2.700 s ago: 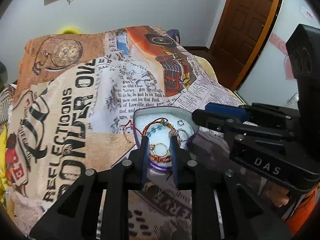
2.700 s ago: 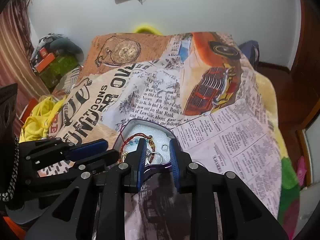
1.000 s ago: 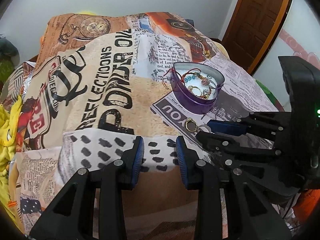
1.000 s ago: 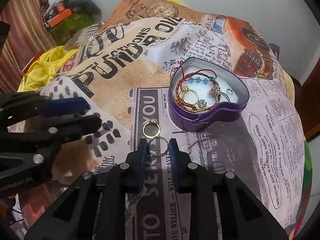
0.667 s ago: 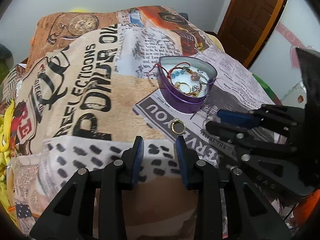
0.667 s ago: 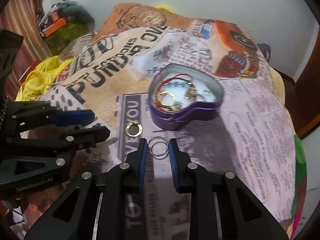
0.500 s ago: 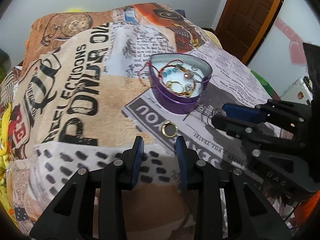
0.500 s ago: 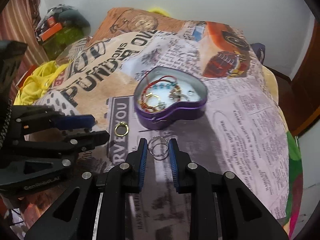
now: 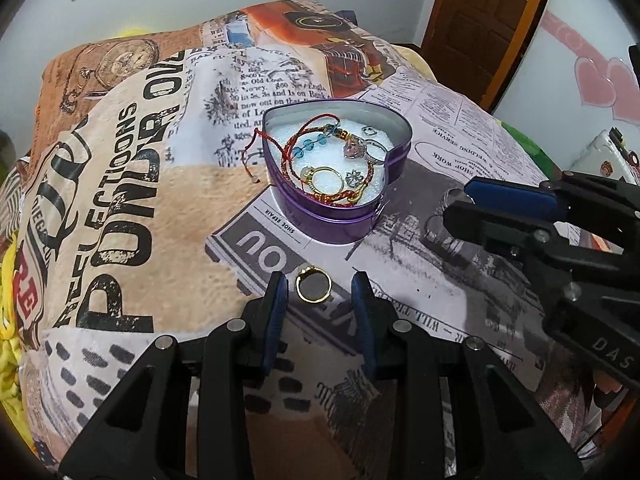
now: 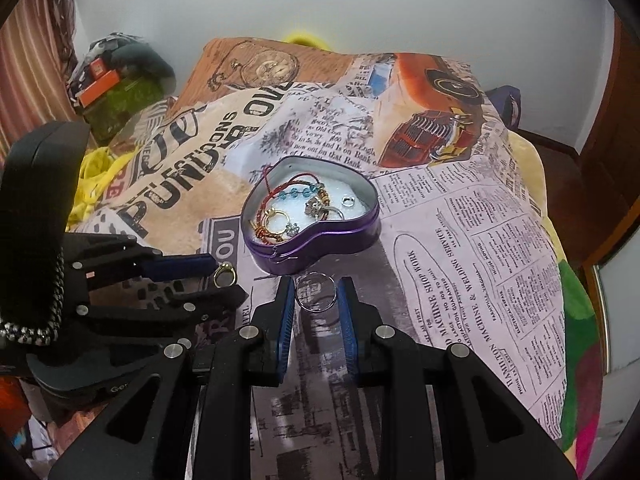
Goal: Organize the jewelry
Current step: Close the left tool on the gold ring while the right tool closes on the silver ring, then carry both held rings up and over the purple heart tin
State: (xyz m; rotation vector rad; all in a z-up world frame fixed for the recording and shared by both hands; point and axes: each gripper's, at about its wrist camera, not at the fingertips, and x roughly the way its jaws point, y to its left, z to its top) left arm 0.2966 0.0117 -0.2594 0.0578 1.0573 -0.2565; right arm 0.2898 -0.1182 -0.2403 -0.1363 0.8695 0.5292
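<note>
- A gold ring (image 9: pixel 313 289) lies flat on the printed blanket (image 9: pixel 120 200), directly between the tips of my left claw (image 9: pixel 319 289); I see a gap on each side of it, so neither pad touches it.
- My left claw stands wide open and holds nothing.
- A silver ring (image 10: pixel 315 291) sits between the blue pads of my right claw (image 10: pixel 316 292). The pads are close in on both sides of it, but I cannot tell whether they grip it or only bracket it, nor whether it rests on the blanket.
- Just ahead of both claws stands a purple heart-shaped tin (image 9: pixel 332 220), open, with a white lining.
- Inside the tin lie a red cord bracelet with blue beads (image 9: pixel 308 144), a gold hoop (image 9: pixel 326 179), and several small silver pieces. The red cord trails over the tin's far-left rim onto the blanket.
- From my left claw, the right claw (image 9: pixel 456 204) reaches in from the right, its tips level with the tin's near edge.
- From my right claw, the left claw (image 10: pixel 224 280) reaches in from the left, with the gold ring between its tips.
- Beyond the tin the blanket shows newspaper print, large black letters and an orange car.
- A brown wooden door (image 9: pixel 480 20) stands far ahead to the right of my left claw.
</note>
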